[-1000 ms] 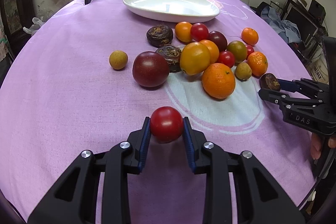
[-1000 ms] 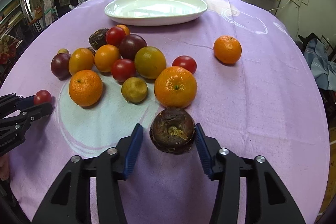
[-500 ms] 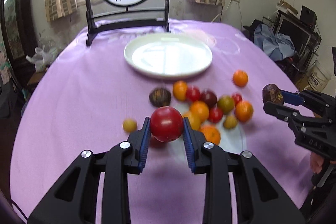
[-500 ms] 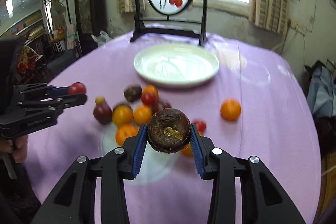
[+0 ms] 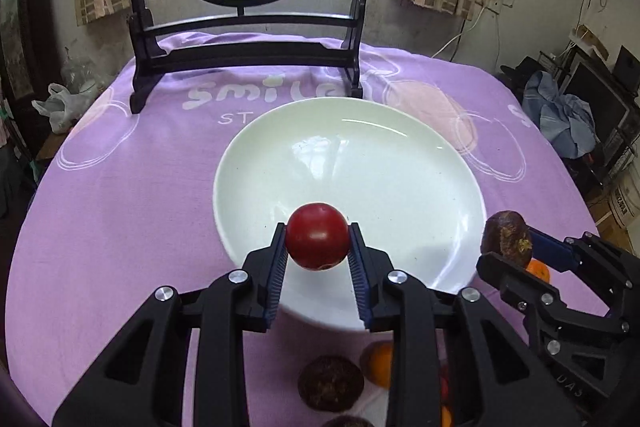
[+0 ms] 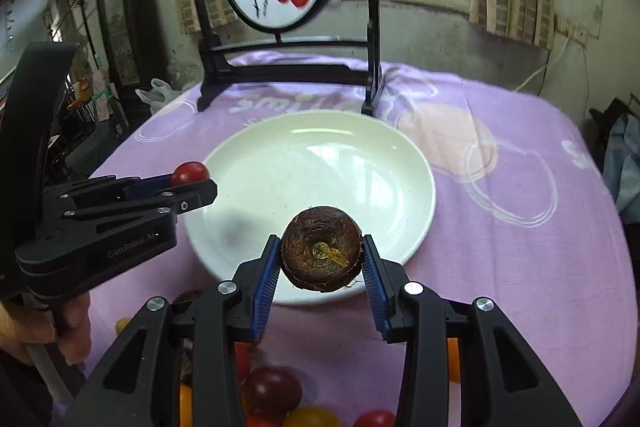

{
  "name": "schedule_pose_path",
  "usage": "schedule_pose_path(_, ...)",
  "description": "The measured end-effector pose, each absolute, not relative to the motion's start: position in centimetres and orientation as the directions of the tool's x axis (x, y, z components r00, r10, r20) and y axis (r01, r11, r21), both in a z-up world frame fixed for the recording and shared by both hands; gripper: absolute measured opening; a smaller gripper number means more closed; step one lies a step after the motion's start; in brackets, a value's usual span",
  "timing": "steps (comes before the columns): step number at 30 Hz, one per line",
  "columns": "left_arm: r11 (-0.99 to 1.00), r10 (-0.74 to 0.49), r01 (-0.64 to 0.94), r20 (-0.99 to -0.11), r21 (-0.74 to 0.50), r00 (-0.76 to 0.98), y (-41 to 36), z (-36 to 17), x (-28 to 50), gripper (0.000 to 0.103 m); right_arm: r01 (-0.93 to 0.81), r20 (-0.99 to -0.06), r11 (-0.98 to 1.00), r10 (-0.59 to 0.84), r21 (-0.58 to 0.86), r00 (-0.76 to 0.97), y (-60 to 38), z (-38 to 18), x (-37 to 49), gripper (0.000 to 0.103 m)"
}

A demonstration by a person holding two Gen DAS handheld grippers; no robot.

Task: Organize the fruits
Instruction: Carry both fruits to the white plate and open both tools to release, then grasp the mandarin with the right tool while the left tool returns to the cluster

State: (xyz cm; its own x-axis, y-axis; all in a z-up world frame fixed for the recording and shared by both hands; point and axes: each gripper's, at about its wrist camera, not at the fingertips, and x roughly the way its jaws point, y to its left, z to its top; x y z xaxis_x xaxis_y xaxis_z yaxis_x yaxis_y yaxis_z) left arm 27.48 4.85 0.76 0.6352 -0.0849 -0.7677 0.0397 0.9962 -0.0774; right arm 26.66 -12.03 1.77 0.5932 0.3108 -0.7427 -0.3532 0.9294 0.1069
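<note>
My left gripper is shut on a red tomato and holds it above the near rim of the empty white plate. My right gripper is shut on a dark brown wrinkled fruit above the plate's near edge. The right gripper with its brown fruit shows at the right of the left wrist view. The left gripper with the tomato shows at the left of the right wrist view. Other fruits lie on the cloth below the grippers, partly hidden.
A black stand with a round painted panel stands behind the plate on the purple tablecloth. Tomatoes and oranges lie near the table's front. A hand grips the left tool. Clutter surrounds the table.
Both grippers moved forward over the table with their fruits, from above the fruit pile to the near rim of the plate. The fruit pile now lies beneath them.
</note>
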Motion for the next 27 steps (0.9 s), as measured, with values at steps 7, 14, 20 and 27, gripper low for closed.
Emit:
schedule_pose_path(7,0.998,-0.064,0.017,-0.814,-0.067,0.577,4.3,-2.4,30.6,0.039,-0.331,-0.799,0.935,0.294,0.127,0.525,-11.0,-1.3,29.4,0.051)
schedule_pose_path(14,0.998,-0.059,0.026,-0.770,-0.055,0.635,4.5,0.1,26.8,0.074,-0.321,-0.773,0.934,0.320,0.158,0.549,-12.6,0.0,27.0,0.057)
schedule_pose_path(20,1.000,-0.001,-0.006,-0.718,-0.007,0.696,5.5,1.9,20.9,0.089,-0.298,-0.738,0.939,0.325,0.174,0.591,-15.7,1.0,22.1,0.065)
schedule_pose_path(27,1.000,-0.009,-0.003,-0.709,-0.016,0.705,6.0,0.8,14.7,0.092,-0.287,-0.707,0.944,0.314,0.163,0.634,-18.4,1.0,16.1,0.072)
